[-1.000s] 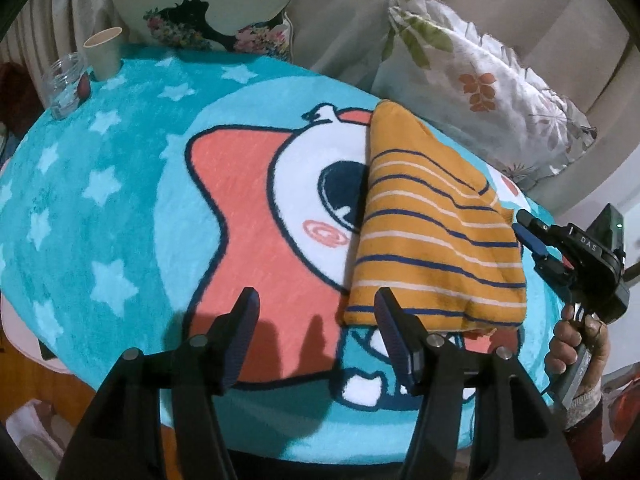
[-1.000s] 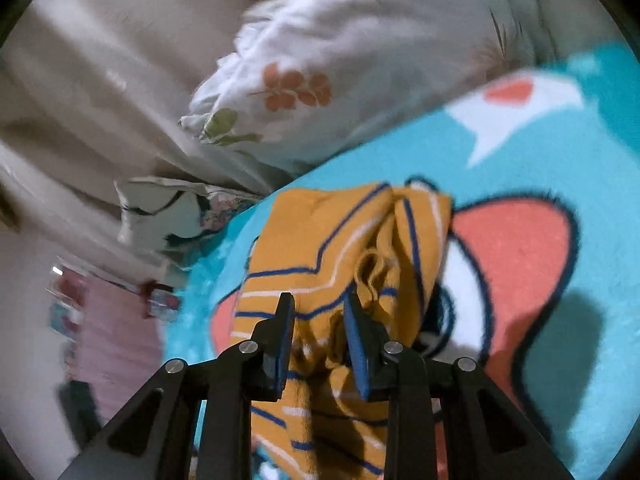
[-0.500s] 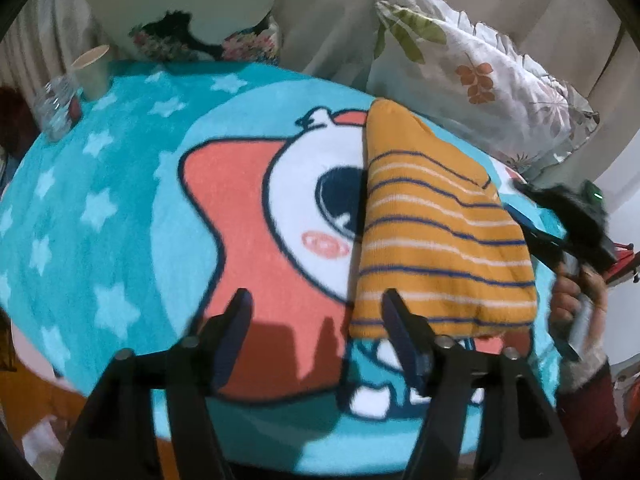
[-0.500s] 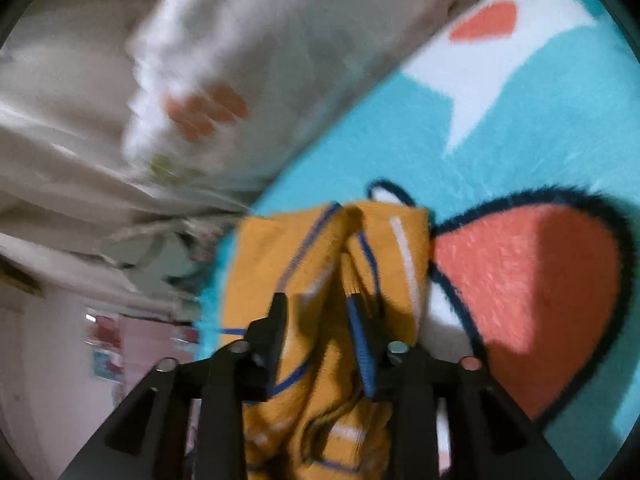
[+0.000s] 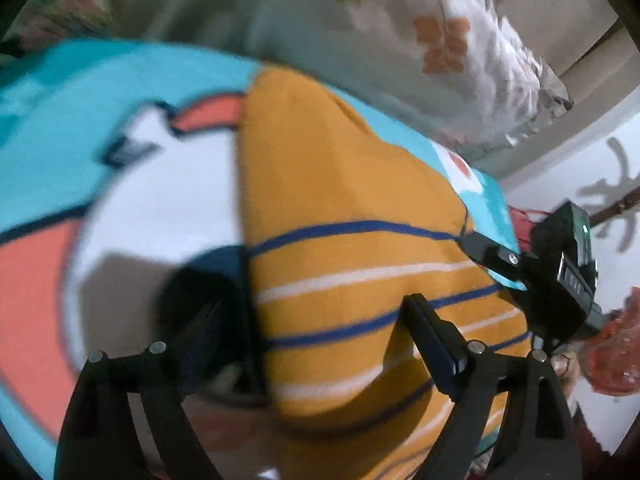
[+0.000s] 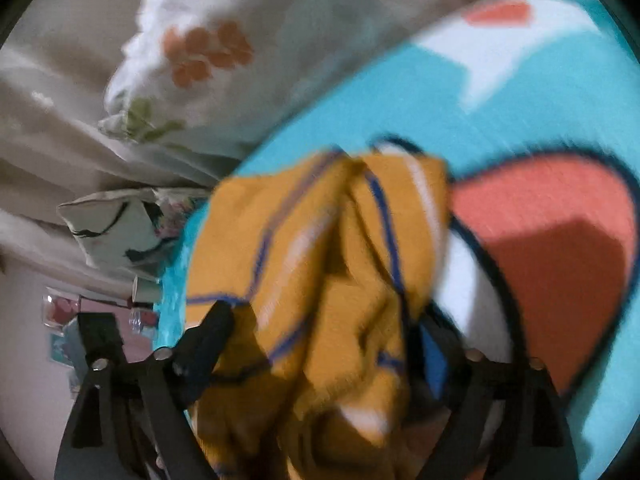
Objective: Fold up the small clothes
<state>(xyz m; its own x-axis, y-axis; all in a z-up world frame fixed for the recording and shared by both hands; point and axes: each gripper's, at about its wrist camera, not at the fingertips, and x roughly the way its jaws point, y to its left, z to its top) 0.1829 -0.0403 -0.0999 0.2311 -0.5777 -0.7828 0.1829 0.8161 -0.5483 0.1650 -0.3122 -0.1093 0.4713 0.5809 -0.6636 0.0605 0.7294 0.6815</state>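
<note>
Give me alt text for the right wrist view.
The right tongs, jaws opening, straddle a bunched end of an orange garment with blue and white stripes, which lies on a teal cartoon-print blanket. Behind it sit a leaf-print pillow and beige fabric. The picture is motion-blurred.

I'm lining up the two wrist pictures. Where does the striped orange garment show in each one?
Left wrist: the striped orange garment fills the centre and lower right, one fingertip over it.
Right wrist: the same garment lies bunched at centre and bottom, between the opening jaws, not pinched.
Shared landmark: the white pillow with orange leaves, beyond the garment.
</note>
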